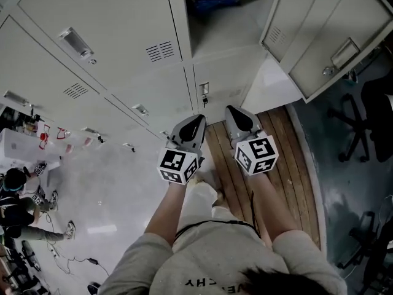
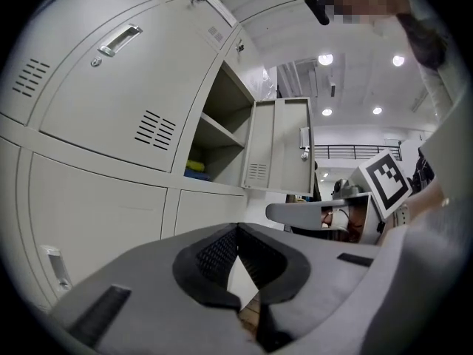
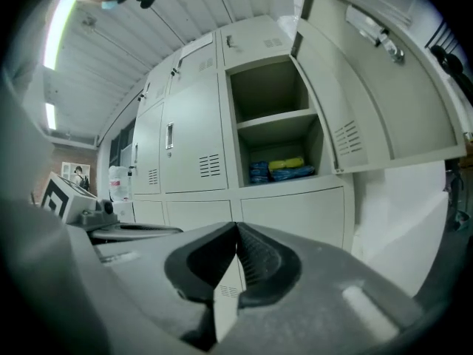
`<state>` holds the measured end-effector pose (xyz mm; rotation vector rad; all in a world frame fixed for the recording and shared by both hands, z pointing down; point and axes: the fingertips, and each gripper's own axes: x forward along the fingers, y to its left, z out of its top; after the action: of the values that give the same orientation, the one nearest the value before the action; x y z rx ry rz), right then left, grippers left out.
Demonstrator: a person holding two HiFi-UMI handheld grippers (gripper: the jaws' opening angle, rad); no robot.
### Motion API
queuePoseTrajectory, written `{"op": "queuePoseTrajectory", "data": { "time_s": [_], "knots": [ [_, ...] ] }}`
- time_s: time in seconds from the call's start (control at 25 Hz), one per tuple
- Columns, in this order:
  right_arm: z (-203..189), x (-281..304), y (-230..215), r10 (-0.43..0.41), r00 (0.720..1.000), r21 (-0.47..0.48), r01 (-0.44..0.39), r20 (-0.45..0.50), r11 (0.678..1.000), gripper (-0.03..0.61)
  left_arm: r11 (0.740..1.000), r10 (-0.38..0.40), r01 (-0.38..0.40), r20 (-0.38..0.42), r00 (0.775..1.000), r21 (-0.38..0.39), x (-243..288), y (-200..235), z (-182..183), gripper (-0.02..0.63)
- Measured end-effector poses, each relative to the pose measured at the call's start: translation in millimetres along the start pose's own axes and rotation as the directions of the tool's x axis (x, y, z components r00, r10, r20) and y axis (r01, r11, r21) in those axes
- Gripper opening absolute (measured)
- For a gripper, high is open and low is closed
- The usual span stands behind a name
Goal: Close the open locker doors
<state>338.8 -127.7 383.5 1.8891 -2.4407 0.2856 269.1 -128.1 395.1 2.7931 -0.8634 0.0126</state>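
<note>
Plainly, the locker (image 3: 270,91) holds blue and yellow bundles (image 3: 284,169); left gripper (image 2: 237,229) and right gripper (image 3: 236,226) fingers closed, empty.

The left gripper (image 2: 238,234), jaws together and empty, faces a locker door (image 2: 281,143) swung open at its compartment's (image 2: 214,135) right edge.

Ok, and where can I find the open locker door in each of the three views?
Head view: the open locker door is at the top right, swung out toward the right edge.
Left gripper view: it stands near the centre, just right of the open compartment.
Right gripper view: it slants across the upper right.
Shared landmark: the blue items on a shelf in that compartment.
</note>
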Motion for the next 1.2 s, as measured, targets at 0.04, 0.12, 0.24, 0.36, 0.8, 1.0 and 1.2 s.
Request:
{"op": "queuePoseTrajectory", "data": {
  "time_s": [0.04,0.12,0.24,0.36,0.8,1.0,1.2],
  "knots": [
    [0.8,-5.3,5.9,0.01,1.0,0.0,-0.01,-0.001,1.0,0.002,1.0,0.004,-0.004,0.0,1.0,0.0,-7.4,-2.0,1.2,-0.002],
    [1.5,-16.1,18.6,0.032,0.999,-0.002,-0.032,-0.005,0.999,0.002,1.0,0.015,-0.015,0.001,1.0,0.0,-22.6,-5.1,3.0,-0.002],
    [4.2,-29.9,38.6,0.071,0.997,0.003,-0.071,-0.004,0.997,0.002,0.999,0.044,-0.044,0.01,0.999,0.001,-44.7,-4.6,7.5,-0.002],
    [9.6,-39.9,56.6,0.114,0.993,0.0,-0.114,0.003,0.993,0.002,0.997,0.083,-0.083,0.031,0.996,0.001,-64.7,-1.9,15.7,-0.002],
    [21.2,-54.0,118.2,0.225,0.974,-0.024,-0.224,0.03,0.974,0.001,0.973,0.228,-0.229,0.066,0.971,0.006,-153.6,27.7,39.2,-0.002],
    [26.3,-55.8,154.3,0.252,0.967,-0.014,-0.251,0.041,0.968,0.0,0.952,0.304,-0.307,0.098,0.948,0.015,-208.7,45.9,52.5,-0.002],
    [25.5,-63.2,189.8,0.272,0.961,-0.005,-0.272,0.039,0.962,0.001,0.933,0.357,-0.36,0.105,0.928,0.013,-257.3,56.2,58.0,-0.002]
  ]
}}
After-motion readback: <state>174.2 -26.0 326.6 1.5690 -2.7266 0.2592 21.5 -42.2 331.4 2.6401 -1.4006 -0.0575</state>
